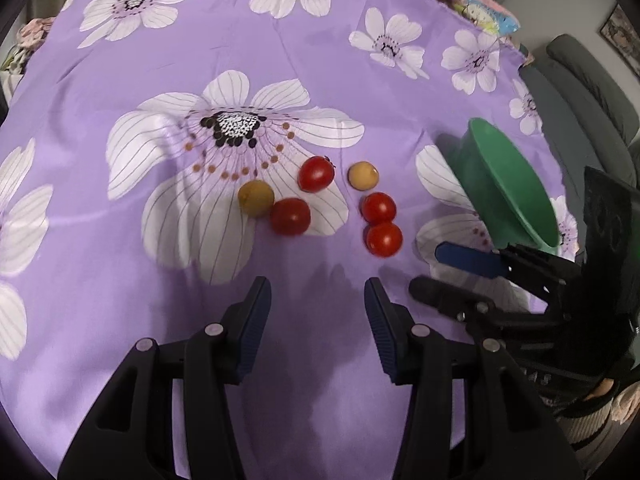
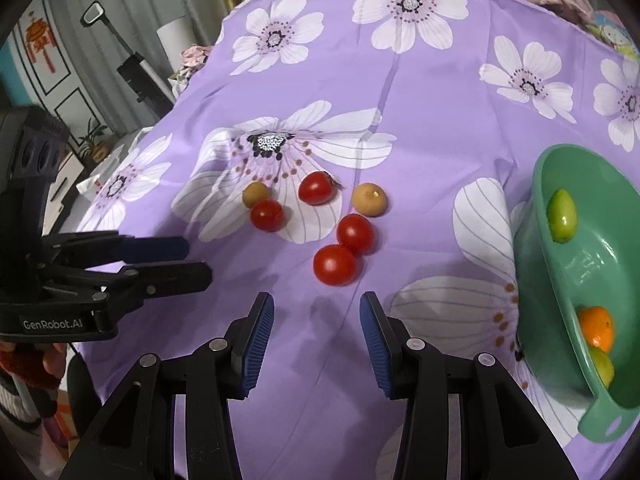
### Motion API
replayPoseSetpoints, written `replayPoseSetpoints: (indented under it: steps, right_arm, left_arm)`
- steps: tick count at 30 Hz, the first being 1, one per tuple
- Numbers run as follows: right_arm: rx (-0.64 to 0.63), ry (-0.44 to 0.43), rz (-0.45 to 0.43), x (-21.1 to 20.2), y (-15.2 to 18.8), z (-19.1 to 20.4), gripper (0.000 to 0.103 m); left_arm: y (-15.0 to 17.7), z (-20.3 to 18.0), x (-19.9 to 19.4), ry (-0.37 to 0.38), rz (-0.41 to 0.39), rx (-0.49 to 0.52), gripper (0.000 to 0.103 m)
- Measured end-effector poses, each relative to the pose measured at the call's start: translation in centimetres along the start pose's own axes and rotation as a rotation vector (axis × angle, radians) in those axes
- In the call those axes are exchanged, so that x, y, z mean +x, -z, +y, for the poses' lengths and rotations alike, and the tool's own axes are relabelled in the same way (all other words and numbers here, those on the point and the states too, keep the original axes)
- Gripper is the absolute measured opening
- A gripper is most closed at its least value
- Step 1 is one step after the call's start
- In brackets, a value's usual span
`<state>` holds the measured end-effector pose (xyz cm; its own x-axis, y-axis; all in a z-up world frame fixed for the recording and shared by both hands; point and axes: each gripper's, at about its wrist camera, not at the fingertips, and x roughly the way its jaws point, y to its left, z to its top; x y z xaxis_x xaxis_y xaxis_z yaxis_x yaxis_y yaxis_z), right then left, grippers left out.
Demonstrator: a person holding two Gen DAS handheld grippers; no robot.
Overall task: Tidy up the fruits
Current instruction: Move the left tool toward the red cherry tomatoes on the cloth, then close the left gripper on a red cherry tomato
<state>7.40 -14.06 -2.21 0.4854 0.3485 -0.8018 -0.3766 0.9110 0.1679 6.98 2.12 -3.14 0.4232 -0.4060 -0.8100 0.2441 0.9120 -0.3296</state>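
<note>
Your left claw (image 1: 318,292) and your right claw (image 2: 317,306) both hover with fingers apart and nothing between them, above the surface (image 1: 120,280) with its purple flowered cloth. In both views you see 4 red tomatoes (image 1: 316,174) and 2 tan round fruits (image 1: 256,198) lying loose near the green bowl (image 2: 560,280). Only the right wrist view shows inside the bowl: a green fruit (image 2: 562,216), an orange one (image 2: 596,328) and a yellowish one (image 2: 602,366).
</note>
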Motion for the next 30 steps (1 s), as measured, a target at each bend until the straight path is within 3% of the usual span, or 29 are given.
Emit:
replayPoseSetpoints:
  steps: [7, 18, 26, 30]
  right_arm:
    - [0.023, -0.015, 0.029, 1.8, -0.3, -1.1, 0.045]
    - [-0.009, -0.016, 0.056, 3.5, -1.0, -1.4, 0.045]
    - [-0.024, -0.032, 0.073, 3.9, -1.6, -1.4, 0.045]
    - [-0.049, -0.026, 0.086, 4.3, -1.9, -1.1, 0.045]
  left_arm:
    - [-2.0, 0.0, 2.4, -0.026, 0.056, 0.007, 0.047]
    - [-3.6, 0.3, 4.2, -0.073, 0.059, 0.017, 0.046]
    - [-4.2, 0.6, 4.8, -0.076, 0.043, 0.009, 0.040]
    - [-4.3, 0.6, 4.8, -0.082, 0.036, 0.010, 0.032]
